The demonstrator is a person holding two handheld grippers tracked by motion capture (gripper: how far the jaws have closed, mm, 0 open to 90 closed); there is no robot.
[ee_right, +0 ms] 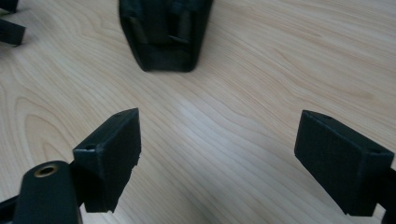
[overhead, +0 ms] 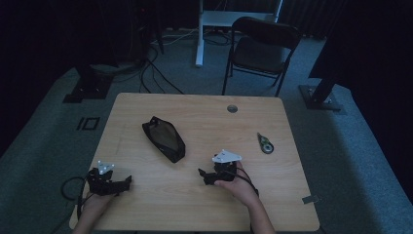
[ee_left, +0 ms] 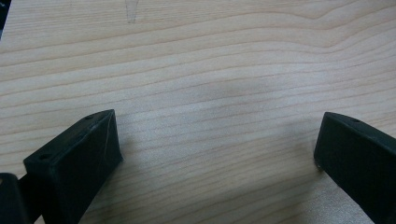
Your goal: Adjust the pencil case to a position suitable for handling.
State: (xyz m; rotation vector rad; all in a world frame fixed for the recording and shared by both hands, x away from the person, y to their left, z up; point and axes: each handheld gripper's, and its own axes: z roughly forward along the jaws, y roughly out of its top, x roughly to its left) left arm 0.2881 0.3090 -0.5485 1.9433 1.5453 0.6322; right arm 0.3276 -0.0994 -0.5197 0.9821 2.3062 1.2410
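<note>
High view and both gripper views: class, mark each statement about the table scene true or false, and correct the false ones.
1. The black pouch lies on the wooden table. True.
2. The right gripper is shut on the pouch. False: its jaws stand wide apart over bare wood, with the pouch ahead of them.
3. The left gripper is open with nothing between its jaws. True.
4. The correction tape dispenser lies inside the pouch. False: it lies apart on the table, toward the right edge.
5. A dark folding chair stands on the floor beyond the table. True.
6. The person's right hand rests on the pouch. False: it holds the right gripper, apart from the pouch.
</note>
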